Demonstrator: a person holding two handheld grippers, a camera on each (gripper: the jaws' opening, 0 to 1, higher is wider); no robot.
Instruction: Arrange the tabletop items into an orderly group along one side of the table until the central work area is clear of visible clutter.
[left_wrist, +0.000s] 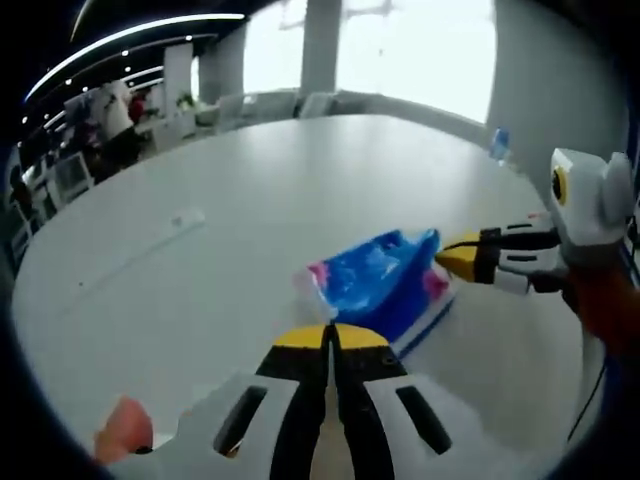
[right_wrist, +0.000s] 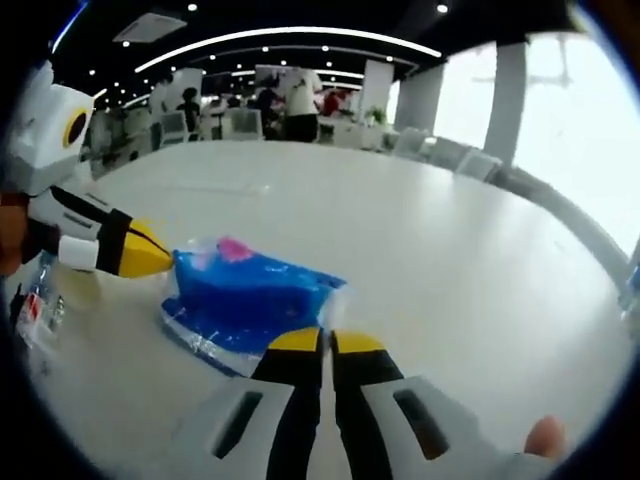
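Note:
A blue plastic-wrapped pack (left_wrist: 385, 280) with pink patches lies on the round white table (left_wrist: 250, 190). My left gripper (left_wrist: 330, 338) is shut, and its yellow tips sit at the pack's near edge with nothing visible between them. The right gripper (left_wrist: 460, 255) comes in from the right and its shut yellow tip touches the pack's far right corner. In the right gripper view the same pack (right_wrist: 250, 295) lies just beyond my shut right gripper (right_wrist: 325, 342). The left gripper (right_wrist: 150, 255) touches the pack's left end there.
A clear flat strip (left_wrist: 150, 250) lies on the table to the left. A small bottle (left_wrist: 498, 145) stands near the far right edge, and a clear bottle (right_wrist: 35, 300) lies at the left. Chairs and standing people (right_wrist: 300, 100) are beyond the table.

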